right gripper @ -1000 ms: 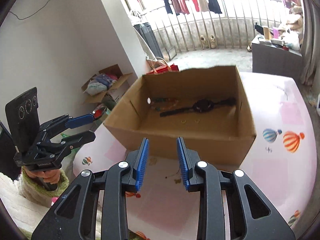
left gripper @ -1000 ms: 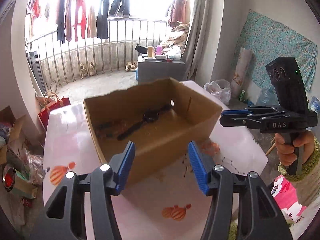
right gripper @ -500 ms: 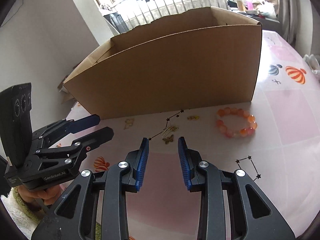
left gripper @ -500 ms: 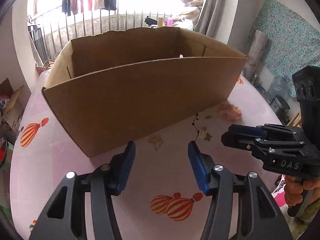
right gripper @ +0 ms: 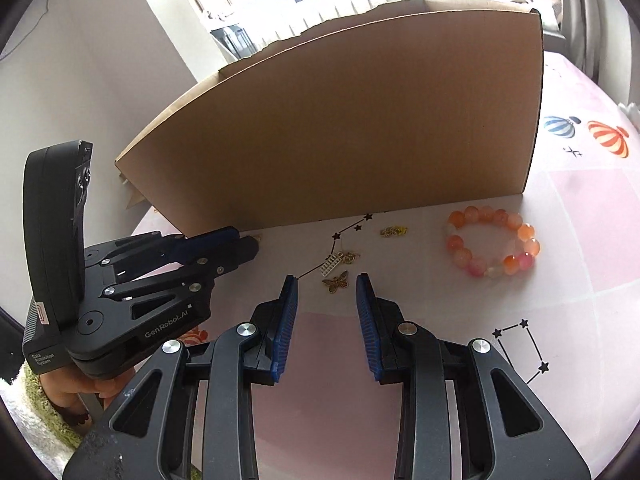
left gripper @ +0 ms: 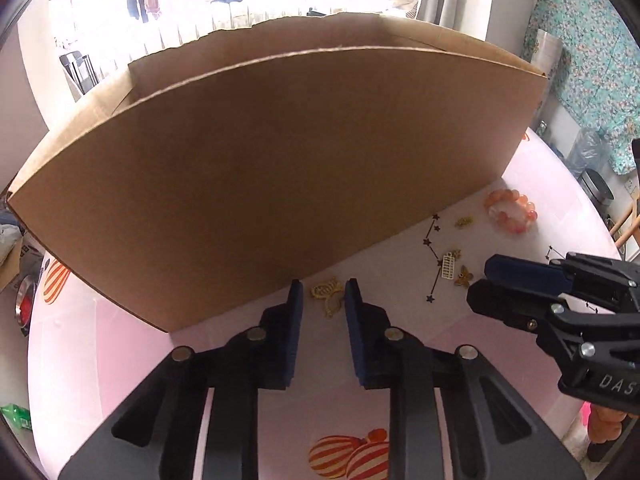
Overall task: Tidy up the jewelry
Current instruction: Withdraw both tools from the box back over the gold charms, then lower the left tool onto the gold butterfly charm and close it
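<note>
**While closing on a gold charm: pick-up in hand, nothing lifted yet**

Though several pieces lie loose on the pink table (right gripper: 560, 280), looks like the gathering step, with nothing gripped so far. Appears early in the task, since every loose piece in view sits outside the cardboard box (right gripper: 360, 120).

Straddles a gold charm (left gripper: 327, 295) with the left gripper (left gripper: 323, 282), right at the foot of the box wall. Shows fingers narrowed but not pressed together. Has just been closing those jaws, with the charm between them and the pads seemingly short of touching it. Places the box at 12 o'clock from the charm, and the right gripper's tips out at 3 o'clock in the left wrist view.

Holds the right gripper (right gripper: 326, 278) low over the table with fingers (right gripper: 288, 304) moderately spread and nothing pinched. Finds a butterfly charm (right gripper: 335, 282) just past the fingertips, roughly centred in the gap, toward 12 o'clock. Finds a ladder charm (right gripper: 331, 263) touching or nearly touching it beyond, a small gold piece (right gripper: 394, 232) at 1 o'clock, and a bead bracelet (right gripper: 464, 258) at 2 o'clock, well apart from the fingers.

Calls next, probably, for finishing the left squeeze low enough to catch so flat a piece, then lifting over the box wall. Risks skidding the thin charm along the table instead of pinching it.
</note>
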`<state>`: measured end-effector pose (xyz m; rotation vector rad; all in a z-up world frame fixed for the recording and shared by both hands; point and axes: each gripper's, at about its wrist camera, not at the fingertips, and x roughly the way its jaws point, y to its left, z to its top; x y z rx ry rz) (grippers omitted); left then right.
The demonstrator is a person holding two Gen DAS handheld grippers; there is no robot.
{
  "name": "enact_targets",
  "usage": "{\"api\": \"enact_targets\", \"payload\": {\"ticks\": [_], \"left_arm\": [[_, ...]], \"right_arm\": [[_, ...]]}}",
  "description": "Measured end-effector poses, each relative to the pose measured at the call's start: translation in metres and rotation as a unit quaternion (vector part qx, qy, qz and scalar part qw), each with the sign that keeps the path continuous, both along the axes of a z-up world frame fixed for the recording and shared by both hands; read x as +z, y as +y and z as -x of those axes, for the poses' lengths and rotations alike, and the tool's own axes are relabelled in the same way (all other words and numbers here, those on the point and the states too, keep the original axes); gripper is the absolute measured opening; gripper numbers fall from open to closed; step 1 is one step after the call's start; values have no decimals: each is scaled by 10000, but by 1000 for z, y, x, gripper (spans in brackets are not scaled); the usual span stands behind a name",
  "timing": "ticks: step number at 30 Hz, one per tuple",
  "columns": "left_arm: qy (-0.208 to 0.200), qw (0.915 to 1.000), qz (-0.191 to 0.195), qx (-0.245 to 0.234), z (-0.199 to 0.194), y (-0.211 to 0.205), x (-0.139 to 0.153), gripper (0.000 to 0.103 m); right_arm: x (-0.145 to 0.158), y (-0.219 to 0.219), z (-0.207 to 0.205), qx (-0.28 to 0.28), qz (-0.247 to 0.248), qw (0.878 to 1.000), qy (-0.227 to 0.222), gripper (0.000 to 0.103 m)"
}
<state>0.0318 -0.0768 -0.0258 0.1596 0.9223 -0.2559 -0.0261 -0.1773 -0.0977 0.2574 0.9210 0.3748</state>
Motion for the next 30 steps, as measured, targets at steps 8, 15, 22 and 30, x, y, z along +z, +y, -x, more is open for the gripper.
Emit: {"api": "enact_targets", "payload": {"ticks": [8,15,22,30], "left_arm": [[61,9999,109,10,4,8,2,5],[59,9999,-30,-131,23,12,1,5],[143,9996,55,-220,45,30,1,6],[67,9989,436,-130,50,49,12,30]], "right_arm": [[-1,-14,3,-60,-85,9999,18,31],[-2,-19,3,-72,-81,9999,47,31],[-1,-10,1,-5,-16,10000,50,31],[-3,1,-2,93,67,9999,49,31]]}}
